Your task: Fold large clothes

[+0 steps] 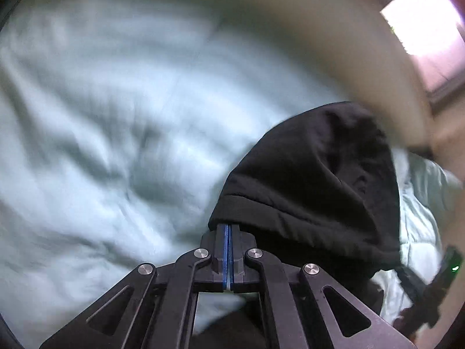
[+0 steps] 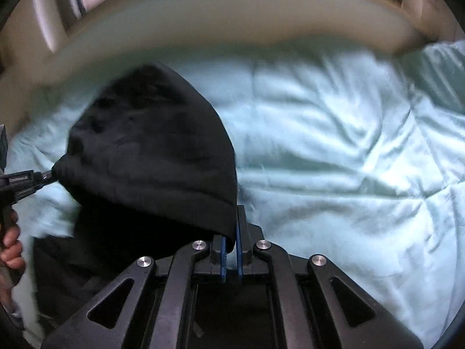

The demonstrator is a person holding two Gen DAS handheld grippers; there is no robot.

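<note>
A pale mint comforter [image 2: 334, 151] covered the bed, rumpled all over, and ran up to a beige padded headboard [image 2: 232, 20] along its far edge. Light came through a window [image 1: 421, 23] beyond the headboard.

Above the comforter hung the black garment [image 2: 151, 145], a thick dark piece with a banded hem, lifted clear of the bedding in its upper part and stretched between the two tools. Its lower folds drooped down toward the near edge of the bed, where I could not tell whether they touched the covers.

The left gripper [image 1: 228, 229] was clamped tight, its blue pads [image 1: 224, 250] pressed together with the hem of the garment caught at their tips; seen from the other side, it pinched a bunched corner of the cloth. The right gripper [image 2: 232, 232] was closed on the banded hem too, though its blue pads stood slightly apart, with the thick fabric edge wedged between them.

The person's left hand [image 2: 11, 247] wrapped the handle of the left tool, at the bed's near left edge.
</note>
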